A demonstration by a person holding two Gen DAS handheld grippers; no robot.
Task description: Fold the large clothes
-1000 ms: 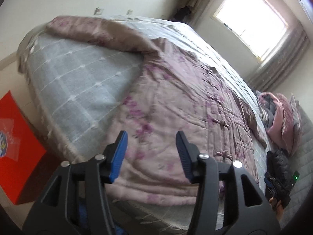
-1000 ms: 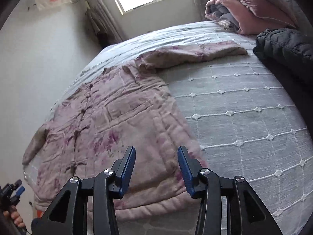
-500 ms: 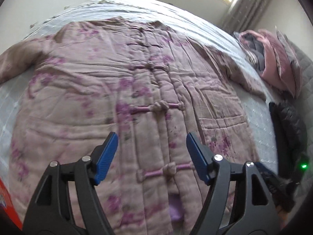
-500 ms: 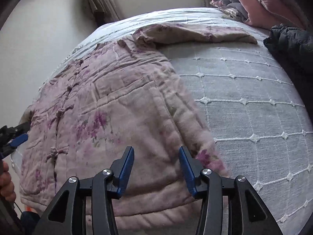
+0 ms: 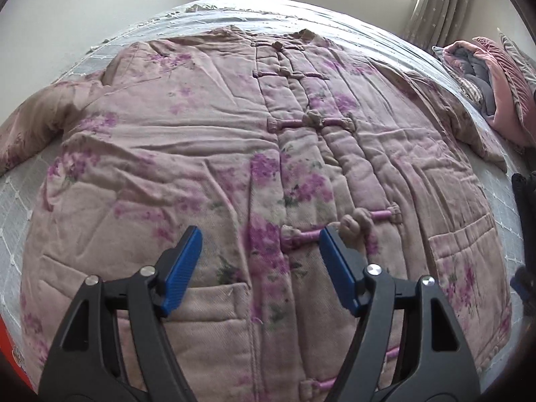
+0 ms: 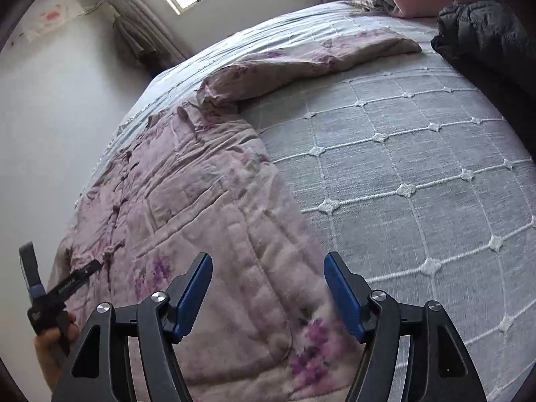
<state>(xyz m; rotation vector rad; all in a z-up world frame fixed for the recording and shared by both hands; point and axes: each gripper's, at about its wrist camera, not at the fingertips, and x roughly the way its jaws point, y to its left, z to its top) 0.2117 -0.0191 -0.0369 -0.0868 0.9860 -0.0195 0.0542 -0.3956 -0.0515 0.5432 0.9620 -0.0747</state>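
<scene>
We start at the left, where the left gripper hangs over the lower front of the padded floral jacket. Its blue pads stand well apart with nothing clamped between them; the jaws have just been opening, and only the jacket's cloth lies below the gap. The right-hand pad sits just in front of a knotted pink button loop on the placket, though we cannot tell whether it touches it. The jacket lies face up and spread flat on the grey quilted bedspread, collar toward the far edge, one sleeve running out to the left and the other to the right toward a pile of pink and grey bedding.

Moving right, the right wrist view shows the left gripper at its far left edge, held by a hand over the jacket's button line. In the middle, the right gripper hovers above the jacket's side seam near the hem, where a purple flower print shows. Its pads are also spread wide and grip nothing; these jaws have just been opening too, and the jacket's edge lies beneath the gap. Further right the bare bedspread stretches out, with the jacket's sleeve lying across it and a black puffer coat at the far right.
</scene>
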